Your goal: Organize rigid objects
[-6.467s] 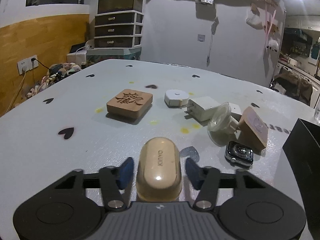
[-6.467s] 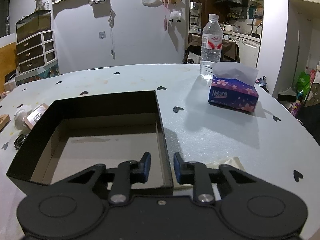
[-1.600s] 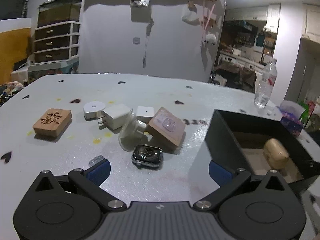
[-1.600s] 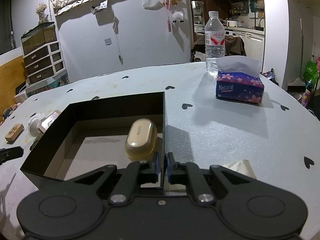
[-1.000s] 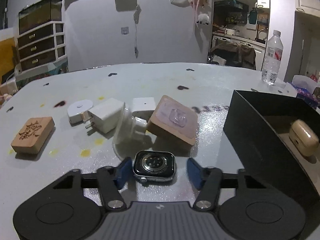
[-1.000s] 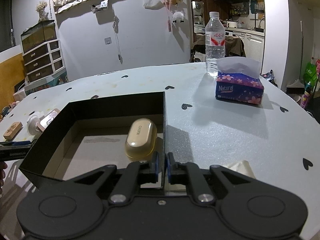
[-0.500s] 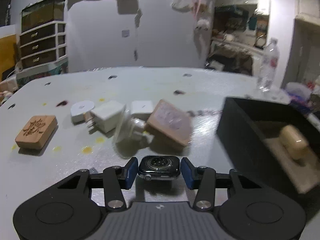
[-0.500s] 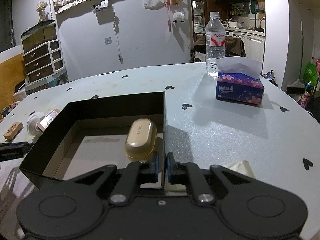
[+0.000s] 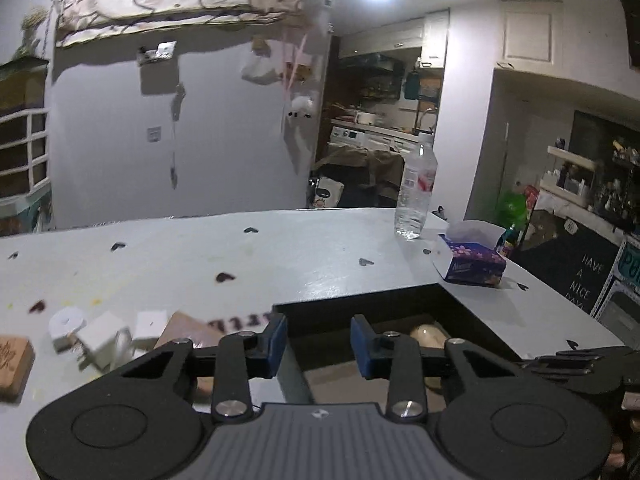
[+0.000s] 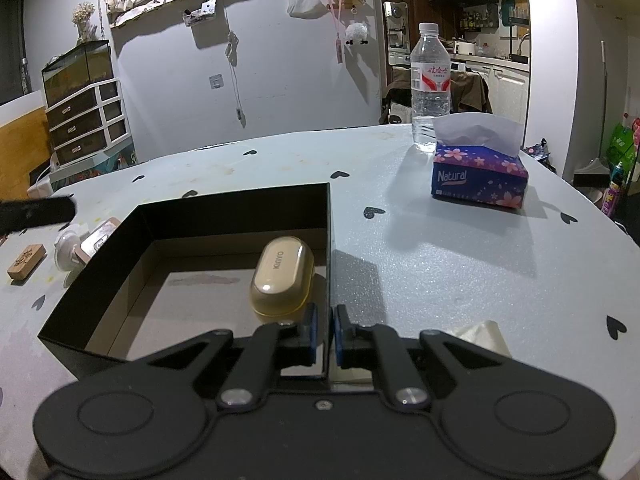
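**Left gripper free at the box, pile waiting**

Left of the black box (image 10: 236, 216), we see 1 wooden tile (image 10: 25, 261) and the white charger (image 9: 102, 336) still loose. Our left gripper (image 9: 318, 340) hovers over the box's left wall, fingers moderately apart with nothing visible between them. 1 earbud case (image 10: 282, 280) lies inside the box. Our right gripper (image 10: 324, 334) pinches the box's right wall. We judge the next move is a fresh pick: swing left, lower, straddle 1 piece.

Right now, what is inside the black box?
The black box holds one beige earbud case marked KINYO, lying near its right wall. The rest of the visible floor is bare. The near corner under the right gripper is covered, so unknown.
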`<state>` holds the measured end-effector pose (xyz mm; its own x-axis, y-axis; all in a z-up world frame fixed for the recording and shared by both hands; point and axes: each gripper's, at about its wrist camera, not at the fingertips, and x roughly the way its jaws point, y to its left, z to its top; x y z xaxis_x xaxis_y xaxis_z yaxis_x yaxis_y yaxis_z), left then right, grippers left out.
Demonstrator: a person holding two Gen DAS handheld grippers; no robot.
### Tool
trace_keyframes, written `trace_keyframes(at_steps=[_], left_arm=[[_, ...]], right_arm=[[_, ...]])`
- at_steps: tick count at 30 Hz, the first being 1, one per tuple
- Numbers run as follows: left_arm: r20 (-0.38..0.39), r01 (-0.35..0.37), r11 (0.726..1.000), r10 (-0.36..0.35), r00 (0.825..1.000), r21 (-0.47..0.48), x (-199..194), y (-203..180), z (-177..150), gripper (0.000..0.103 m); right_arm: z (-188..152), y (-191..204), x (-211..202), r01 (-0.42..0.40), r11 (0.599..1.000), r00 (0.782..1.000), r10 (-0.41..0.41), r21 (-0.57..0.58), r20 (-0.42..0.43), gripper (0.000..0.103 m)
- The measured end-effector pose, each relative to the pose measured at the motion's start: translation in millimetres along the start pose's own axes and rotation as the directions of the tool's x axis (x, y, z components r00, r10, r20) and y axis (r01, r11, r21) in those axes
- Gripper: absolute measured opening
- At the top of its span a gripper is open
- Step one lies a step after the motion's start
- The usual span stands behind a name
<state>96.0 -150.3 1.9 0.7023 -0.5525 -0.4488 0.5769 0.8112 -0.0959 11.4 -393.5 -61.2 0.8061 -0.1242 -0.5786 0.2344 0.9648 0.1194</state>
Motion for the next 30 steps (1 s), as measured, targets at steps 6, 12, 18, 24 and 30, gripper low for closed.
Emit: trace_keyframes(at_steps=[6,12,18,24,30], left_arm=[[-0.029,-0.079,0.995,0.077,0.997,-0.054,5,24,-12,0.037],[-0.152,-0.154,0.983,0.137,0.979,-0.103,22,63,-43,0.05],[-0.216,-0.141,0.985,0.117,0.969,-0.099,37,70,-69,0.074],[-0.183,-0.118,0.992,0.108,0.977,-0.045,50,68,-67,0.079],[-0.166,-0.021,1.0,0.025,0.986,0.024,66,77,-62,0.077]], right_arm=[[-1,1,1,-0.008,1.0,1.0,0.008,0.0,0.001,0.011],[-1,0,0,-0.006,1.0,1.0,0.006,-0.002,0.001,0.011],[-1,0,1,-0.008,1.0,1.0,0.008,-0.003,-0.002,0.01],[0,0,2,-0.009,1.0,1.0,0.009,-0.002,-0.005,0.009],[0,0,3,-0.006,1.0,1.0,0.006,-0.002,-0.006,0.01]])
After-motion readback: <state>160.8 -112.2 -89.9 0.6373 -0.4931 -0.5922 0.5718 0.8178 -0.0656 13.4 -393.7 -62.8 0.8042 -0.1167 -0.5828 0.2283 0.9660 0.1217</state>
